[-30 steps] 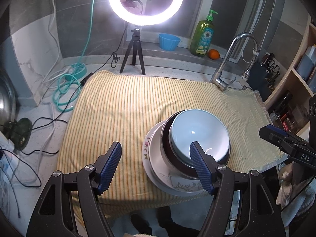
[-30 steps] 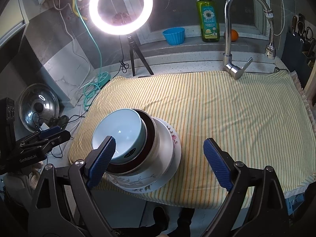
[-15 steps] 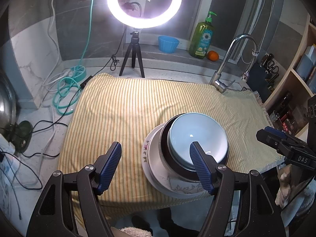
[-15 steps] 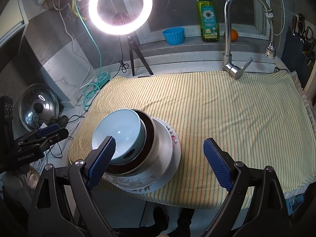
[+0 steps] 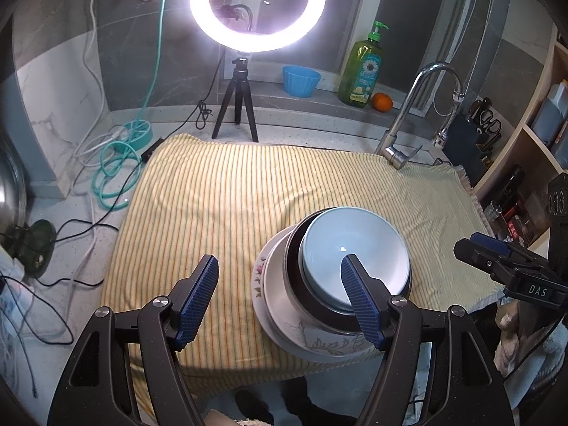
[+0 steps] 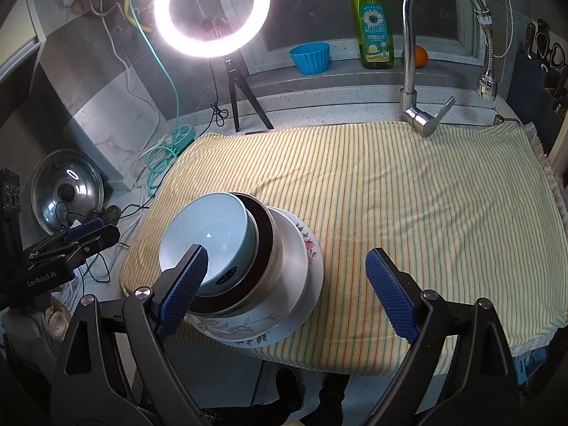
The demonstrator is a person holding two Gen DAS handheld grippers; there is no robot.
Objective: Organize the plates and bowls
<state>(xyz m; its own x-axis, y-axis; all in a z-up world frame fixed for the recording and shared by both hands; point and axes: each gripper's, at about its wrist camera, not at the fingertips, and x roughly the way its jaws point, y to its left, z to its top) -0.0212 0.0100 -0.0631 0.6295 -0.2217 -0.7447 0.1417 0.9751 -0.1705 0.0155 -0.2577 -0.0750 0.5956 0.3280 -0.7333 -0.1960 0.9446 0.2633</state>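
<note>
Left tool [image 5: 280, 277] and right tool [image 6: 287, 268], both wide and empty, angled down over stacked bowls [image 5: 355, 254].

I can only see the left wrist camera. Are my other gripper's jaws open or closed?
Observer: Open. The right gripper has its jaws wide apart, and nothing is pinched between them.
Operator: Is there anything on the outside of the blue bowl?
Observer: Yes. The blue bowl has a dark mark low on its outer wall, facing the right camera.
Operator: What's the shiny thing at my left edge?
Observer: A round pot lid with a dark knob, standing left of the striped cloth.
</note>
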